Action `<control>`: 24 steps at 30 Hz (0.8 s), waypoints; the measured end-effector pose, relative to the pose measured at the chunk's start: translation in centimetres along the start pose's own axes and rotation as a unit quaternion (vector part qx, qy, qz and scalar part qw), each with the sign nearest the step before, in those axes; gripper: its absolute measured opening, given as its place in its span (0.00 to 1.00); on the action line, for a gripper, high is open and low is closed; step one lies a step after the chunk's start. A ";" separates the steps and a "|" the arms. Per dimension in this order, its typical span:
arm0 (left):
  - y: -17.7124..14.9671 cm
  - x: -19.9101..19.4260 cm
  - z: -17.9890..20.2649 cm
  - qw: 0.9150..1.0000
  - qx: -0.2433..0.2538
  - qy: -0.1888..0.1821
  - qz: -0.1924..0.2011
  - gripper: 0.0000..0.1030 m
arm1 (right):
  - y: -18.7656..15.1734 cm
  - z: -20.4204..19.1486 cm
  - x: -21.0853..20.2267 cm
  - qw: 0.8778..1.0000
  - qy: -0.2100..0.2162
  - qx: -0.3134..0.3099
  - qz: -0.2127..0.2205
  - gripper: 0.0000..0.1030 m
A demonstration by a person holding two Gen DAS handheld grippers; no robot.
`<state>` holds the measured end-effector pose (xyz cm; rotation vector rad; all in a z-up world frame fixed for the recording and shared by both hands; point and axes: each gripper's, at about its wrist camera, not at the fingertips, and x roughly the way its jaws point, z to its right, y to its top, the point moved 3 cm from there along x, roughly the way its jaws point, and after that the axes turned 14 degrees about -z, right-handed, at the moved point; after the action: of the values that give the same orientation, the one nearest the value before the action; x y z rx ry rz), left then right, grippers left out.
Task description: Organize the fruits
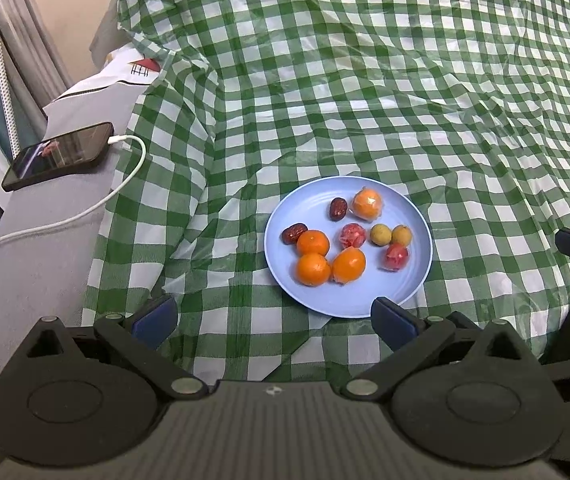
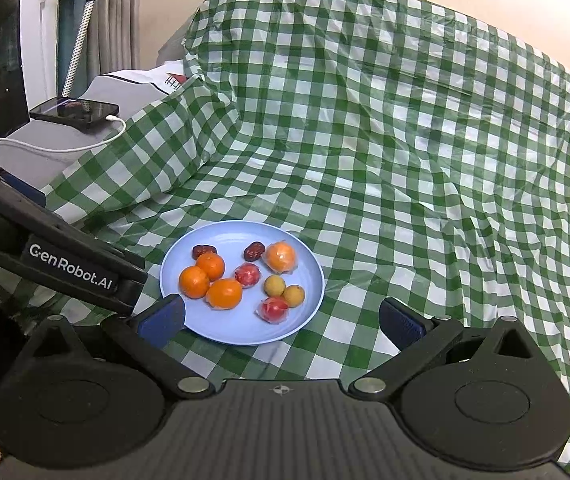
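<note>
Right finger (image 1: 395, 322) of the left gripper covers the plate's (image 1: 417, 216) near rim. Ahead-left, the phone (image 1: 59, 156) screen is unreadable. The left gripper (image 2: 65, 268), left of the right gripper, hides cloth (image 2: 405, 160); its body runs off-frame.

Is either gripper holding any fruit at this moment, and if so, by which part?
Nothing is held. The left gripper and right gripper are both open, and all the fruit lies on the blue plate.
</note>
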<state>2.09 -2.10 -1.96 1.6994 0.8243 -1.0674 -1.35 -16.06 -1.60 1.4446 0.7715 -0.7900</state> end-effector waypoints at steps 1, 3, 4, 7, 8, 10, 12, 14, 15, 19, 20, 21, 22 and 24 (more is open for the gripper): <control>0.0 0.0 0.0 1.000 -0.001 0.000 -0.002 1.00 | 0.0 -0.1 0.0 1.000 -0.001 0.001 0.000 0.99; 0.0 0.1 -0.1 1.000 -0.003 0.000 -0.003 1.00 | 0.1 -0.1 0.0 1.000 -0.001 0.002 0.001 0.99; 0.1 0.0 -0.1 1.000 -0.003 0.001 -0.003 1.00 | 0.1 -0.2 0.1 1.000 -0.001 0.002 0.001 0.99; 0.1 0.0 -0.2 1.000 -0.004 0.004 -0.003 1.00 | 0.0 0.0 0.1 1.000 0.000 0.002 0.001 0.99; 0.1 0.0 -0.1 1.000 -0.005 0.004 -0.004 1.00 | 0.0 0.1 0.1 1.000 0.000 0.002 0.001 0.99; 0.0 0.1 -0.2 1.000 -0.006 0.004 -0.005 1.00 | 0.0 0.1 0.1 1.000 -0.001 0.003 0.000 0.99; 0.0 0.1 -0.2 1.000 -0.007 0.005 -0.006 1.00 | 0.0 0.2 0.1 1.000 0.000 0.004 0.000 0.99; 0.0 0.1 -0.2 1.000 -0.007 0.005 -0.006 1.00 | 0.0 0.3 0.1 1.000 0.000 0.004 0.000 0.99; 0.0 0.1 -0.2 1.000 -0.007 0.005 -0.006 1.00 | 0.0 0.3 0.1 1.000 0.000 0.003 0.000 0.99; 0.0 0.1 -0.2 1.000 -0.008 0.005 -0.007 1.00 | 0.0 0.3 0.1 1.000 0.000 0.003 0.000 0.99; 0.0 0.1 -0.2 1.000 -0.008 0.005 -0.007 1.00 | 0.0 0.3 0.1 1.000 0.000 0.003 0.000 0.99; 0.0 0.1 -0.2 1.000 -0.008 0.006 -0.007 1.00 | 0.0 0.3 0.1 1.000 0.000 0.003 0.000 0.99; 0.0 0.1 -0.2 1.000 -0.007 0.006 -0.007 1.00 | 0.0 0.2 0.1 1.000 0.000 0.004 0.000 0.99; 0.0 0.1 -0.2 1.000 -0.007 0.006 -0.007 1.00 | 0.0 0.2 0.1 1.000 0.000 0.004 -0.001 0.99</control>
<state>2.23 -1.92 -2.01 1.6927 0.8508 -1.0590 -1.28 -16.31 -1.73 1.4514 0.7703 -0.7950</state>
